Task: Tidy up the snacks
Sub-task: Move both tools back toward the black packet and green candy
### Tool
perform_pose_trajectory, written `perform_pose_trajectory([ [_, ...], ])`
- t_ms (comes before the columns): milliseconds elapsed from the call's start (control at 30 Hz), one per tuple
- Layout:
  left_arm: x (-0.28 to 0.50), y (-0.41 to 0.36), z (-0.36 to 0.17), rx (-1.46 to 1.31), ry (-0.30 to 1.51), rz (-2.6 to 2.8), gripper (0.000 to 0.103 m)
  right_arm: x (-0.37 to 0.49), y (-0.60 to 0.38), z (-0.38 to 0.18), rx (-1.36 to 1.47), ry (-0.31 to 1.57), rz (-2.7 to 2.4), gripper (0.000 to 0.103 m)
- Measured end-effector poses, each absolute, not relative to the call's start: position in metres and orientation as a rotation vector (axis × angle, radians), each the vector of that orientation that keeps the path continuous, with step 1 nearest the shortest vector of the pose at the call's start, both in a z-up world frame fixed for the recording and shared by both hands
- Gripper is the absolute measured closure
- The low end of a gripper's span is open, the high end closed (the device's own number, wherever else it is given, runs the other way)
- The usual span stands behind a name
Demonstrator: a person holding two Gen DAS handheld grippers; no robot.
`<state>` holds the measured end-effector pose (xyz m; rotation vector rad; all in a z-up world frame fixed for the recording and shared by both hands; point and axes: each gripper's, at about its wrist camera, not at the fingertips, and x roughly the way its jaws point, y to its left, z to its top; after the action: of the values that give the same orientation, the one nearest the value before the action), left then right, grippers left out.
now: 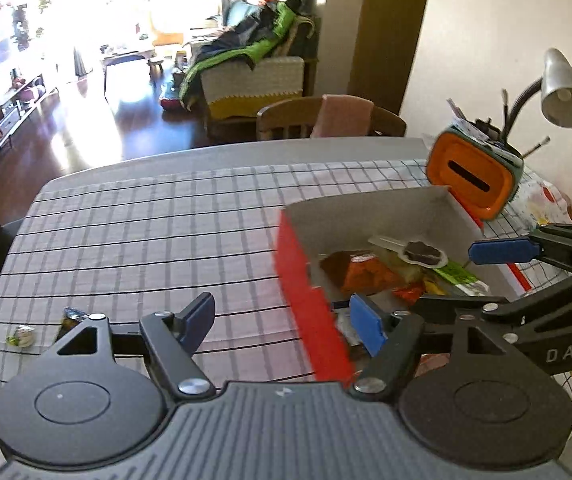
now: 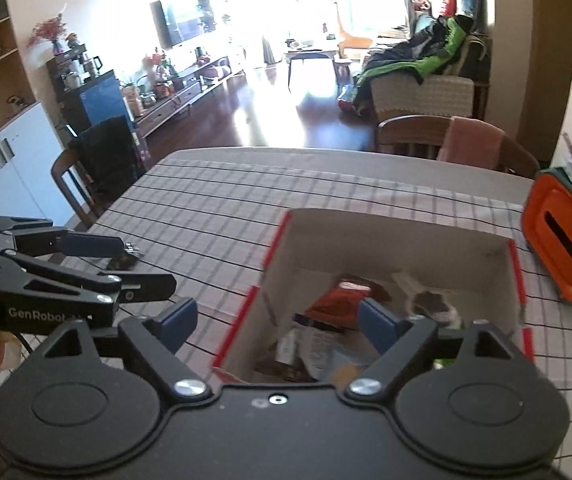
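Observation:
A red-sided cardboard box (image 1: 306, 276) with a pale inside stands on the checked tablecloth and holds several snack packets (image 1: 370, 270). It also shows in the right wrist view (image 2: 398, 236), with packets (image 2: 338, 296) inside. My left gripper (image 1: 281, 322) is open and empty, its jaws astride the box's left wall. My right gripper (image 2: 277, 320) is open and empty, low over the box's near left wall. Two small snacks lie on the cloth at the left: a dark packet (image 1: 70, 316) and a small round one (image 1: 21, 336).
An orange-fronted container (image 1: 474, 178) with pens stands right of the box, under a grey desk lamp (image 1: 566, 92). A wooden chair (image 1: 326, 118) with a pink cloth stands at the table's far edge. Another chair (image 2: 81, 184) is at the left side.

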<state>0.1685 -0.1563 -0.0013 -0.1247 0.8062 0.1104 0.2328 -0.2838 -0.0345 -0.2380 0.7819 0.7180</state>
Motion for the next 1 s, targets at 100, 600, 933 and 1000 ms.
perform_pose_trajectory([
  [100,0.156,-0.137,-0.001,-0.145,0.792,0.135,0.024,0.226,-0.265,-0.038,-0.239,0.767,0.748,0.006],
  [600,0.095,-0.028,-0.027,-0.225,0.775,0.233,0.017,0.203,-0.149,-0.07,-0.263,0.761,0.916,0.0],
  [933,0.073,0.054,-0.052,-0.244,0.784,0.297,0.016,0.196,-0.062,-0.103,-0.337,0.819,0.919,0.0],
  [1000,0.071,0.066,-0.057,-0.235,0.792,0.29,0.016,0.197,-0.046,-0.111,-0.344,0.833,0.914,0.0],
])
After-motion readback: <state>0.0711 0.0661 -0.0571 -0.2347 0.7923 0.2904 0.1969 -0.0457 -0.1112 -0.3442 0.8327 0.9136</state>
